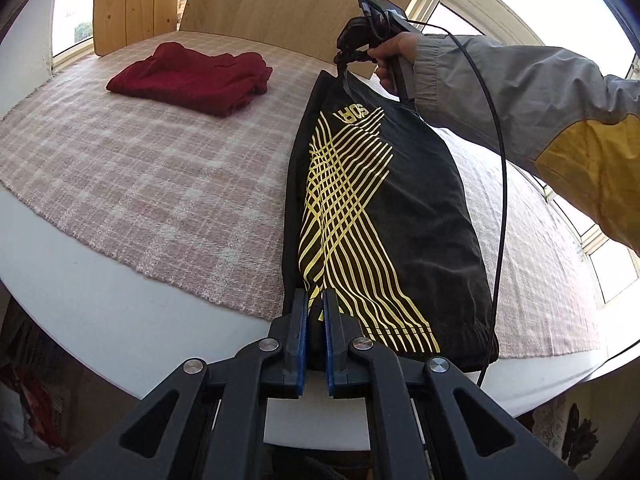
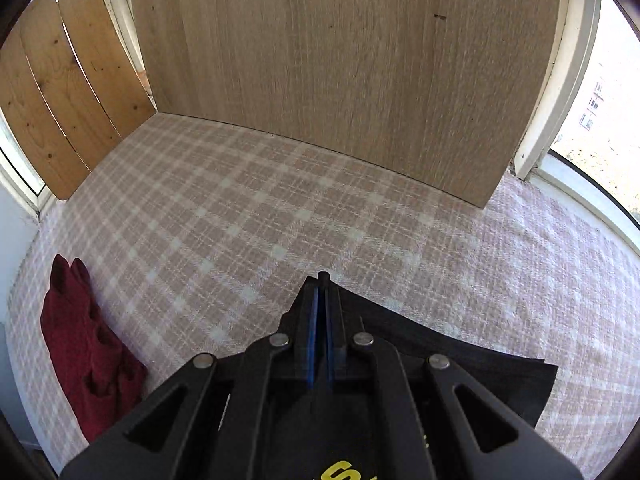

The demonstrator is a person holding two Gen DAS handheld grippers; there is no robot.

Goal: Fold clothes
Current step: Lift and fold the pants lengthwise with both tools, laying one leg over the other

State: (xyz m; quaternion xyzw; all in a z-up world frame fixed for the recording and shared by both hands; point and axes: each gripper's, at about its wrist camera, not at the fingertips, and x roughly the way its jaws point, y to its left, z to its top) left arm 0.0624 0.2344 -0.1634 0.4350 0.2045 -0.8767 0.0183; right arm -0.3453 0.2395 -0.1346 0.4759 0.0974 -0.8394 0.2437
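A black garment with yellow line print [image 1: 376, 208] hangs stretched between my two grippers above the pink plaid cloth [image 1: 160, 168]. My left gripper [image 1: 316, 300] is shut on its near edge. My right gripper [image 1: 344, 62] is shut on its far corner, held by a hand in a grey sleeve. In the right wrist view the right gripper [image 2: 322, 286] is shut on the black garment [image 2: 460, 364], which trails down to the right over the plaid cloth [image 2: 280, 208].
A folded dark red garment [image 1: 196, 78] lies on the cloth at the far left; it also shows in the right wrist view [image 2: 84, 352]. Wooden boards [image 2: 340, 68] stand along the back. The white table edge [image 1: 120, 320] is near me. Windows are at the sides.
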